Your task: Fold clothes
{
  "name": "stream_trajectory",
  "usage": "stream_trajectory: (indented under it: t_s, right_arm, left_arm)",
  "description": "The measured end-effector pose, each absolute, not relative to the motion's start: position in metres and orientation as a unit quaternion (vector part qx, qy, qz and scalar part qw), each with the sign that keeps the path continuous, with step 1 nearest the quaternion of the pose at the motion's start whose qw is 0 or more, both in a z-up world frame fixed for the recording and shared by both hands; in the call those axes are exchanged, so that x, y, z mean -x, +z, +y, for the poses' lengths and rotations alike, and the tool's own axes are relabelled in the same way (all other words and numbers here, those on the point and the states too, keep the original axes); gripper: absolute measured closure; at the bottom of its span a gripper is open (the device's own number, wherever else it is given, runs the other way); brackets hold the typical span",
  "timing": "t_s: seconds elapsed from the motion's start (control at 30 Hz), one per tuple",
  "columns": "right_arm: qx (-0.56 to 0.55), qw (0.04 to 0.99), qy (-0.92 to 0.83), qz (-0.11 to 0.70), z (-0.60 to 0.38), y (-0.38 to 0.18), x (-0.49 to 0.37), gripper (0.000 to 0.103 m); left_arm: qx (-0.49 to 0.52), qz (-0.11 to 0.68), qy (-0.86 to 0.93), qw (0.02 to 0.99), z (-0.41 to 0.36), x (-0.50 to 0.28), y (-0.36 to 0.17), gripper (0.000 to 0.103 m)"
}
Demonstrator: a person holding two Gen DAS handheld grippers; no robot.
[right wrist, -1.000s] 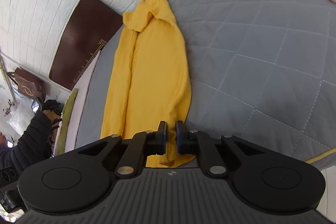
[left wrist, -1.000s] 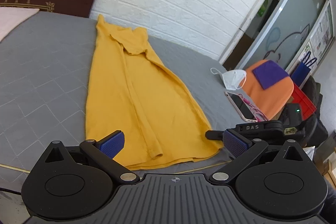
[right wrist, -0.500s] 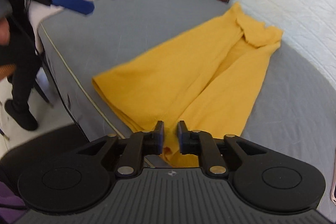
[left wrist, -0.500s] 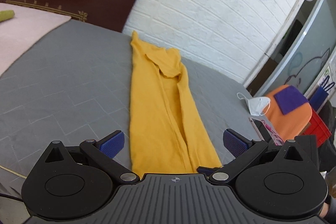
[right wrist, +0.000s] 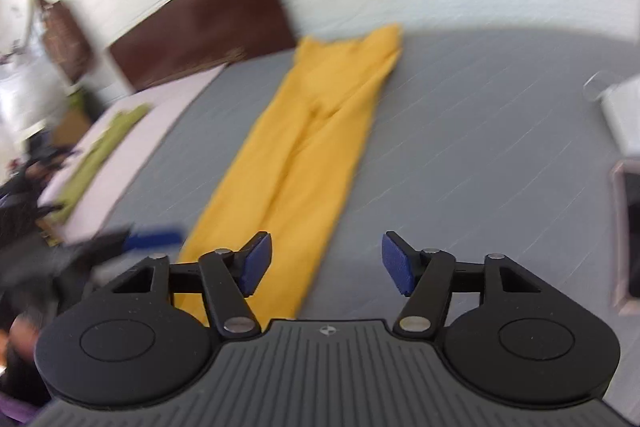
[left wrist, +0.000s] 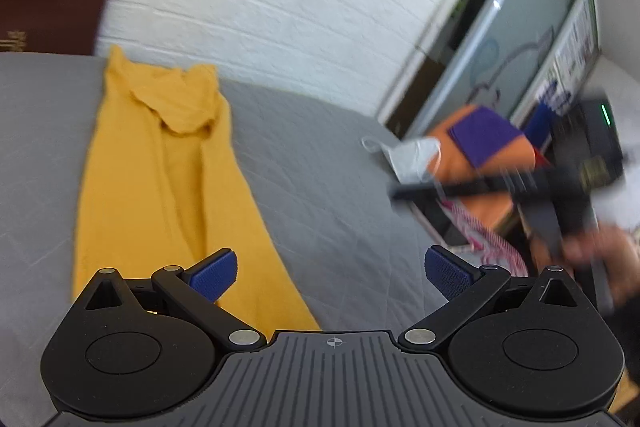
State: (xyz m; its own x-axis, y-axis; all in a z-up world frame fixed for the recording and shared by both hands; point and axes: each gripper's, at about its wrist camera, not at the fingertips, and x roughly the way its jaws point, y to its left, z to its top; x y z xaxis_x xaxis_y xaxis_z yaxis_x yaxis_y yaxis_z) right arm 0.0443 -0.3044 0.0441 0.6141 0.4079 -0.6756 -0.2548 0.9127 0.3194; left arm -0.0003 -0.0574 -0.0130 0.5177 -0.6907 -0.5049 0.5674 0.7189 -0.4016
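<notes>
One yellow garment (right wrist: 304, 147) lies folded lengthwise on the grey bed (right wrist: 480, 147). Left tool (left wrist: 330, 269) spread wide, empty. Right tool (right wrist: 326, 263) opening, nothing between its pads.

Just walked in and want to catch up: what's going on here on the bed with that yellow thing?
A person is folding clothes with a hand-held gripper in each hand. The yellow garment lies on the grey bedspread, folded into a long narrow strip. Neither gripper holds it: the left hand-held gripper is open above its near end, and the right hand-held gripper is opening its jaws with nothing between them. A face mask lies off to the side.
</notes>
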Motion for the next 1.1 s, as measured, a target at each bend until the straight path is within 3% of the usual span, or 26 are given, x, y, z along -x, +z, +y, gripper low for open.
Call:
stream_trajectory:
  t_s: [0.2, 0.33, 0.43, 0.5, 0.67, 0.87, 0.9, 0.93, 0.97, 1.1]
  right_arm:
    - [-0.006, 0.910, 0.177, 0.376, -0.266, 0.033, -0.170, 0.046]
    - [0.059, 0.908, 0.183, 0.372, -0.214, 0.021, -0.242, 0.046]
    - [0.141, 0.903, 0.189, 0.359, -0.167, 0.007, -0.272, 0.044]
    - [0.208, 0.894, 0.190, 0.349, -0.135, -0.006, -0.280, 0.035]
    - [0.341, 0.864, 0.169, 0.329, -0.076, -0.044, -0.297, 0.035]
    - [0.342, 0.853, 0.152, 0.363, -0.077, -0.067, -0.314, 0.036]
    - [0.321, 0.857, 0.156, 0.373, -0.082, -0.064, -0.317, 0.039]
    - [0.290, 0.861, 0.160, 0.387, -0.089, -0.061, -0.321, 0.057]
    - [0.255, 0.865, 0.163, 0.401, -0.096, -0.056, -0.326, 0.068]
    - [0.185, 0.882, 0.171, 0.399, -0.117, -0.039, -0.325, 0.087]
  left_arm:
    - [-0.031, 0.399, -0.316, 0.860, -0.090, -0.012, -0.060, 0.000]
    - [-0.086, 0.376, -0.314, 0.868, -0.094, 0.000, -0.070, 0.000]
    - [-0.088, 0.372, -0.315, 0.869, -0.094, 0.002, -0.071, 0.000]
    - [-0.082, 0.374, -0.318, 0.867, -0.091, 0.000, -0.070, 0.000]
    - [-0.067, 0.378, -0.329, 0.863, -0.083, 0.000, -0.067, 0.000]
    - [-0.042, 0.382, -0.340, 0.858, -0.077, -0.007, -0.066, 0.000]
    - [-0.038, 0.383, -0.341, 0.857, -0.077, -0.008, -0.065, 0.000]
    - [-0.035, 0.384, -0.342, 0.857, -0.076, -0.009, -0.065, 0.000]
    - [-0.032, 0.385, -0.343, 0.857, -0.076, -0.010, -0.065, 0.000]
    - [-0.022, 0.386, -0.344, 0.856, -0.075, -0.012, -0.064, 0.000]
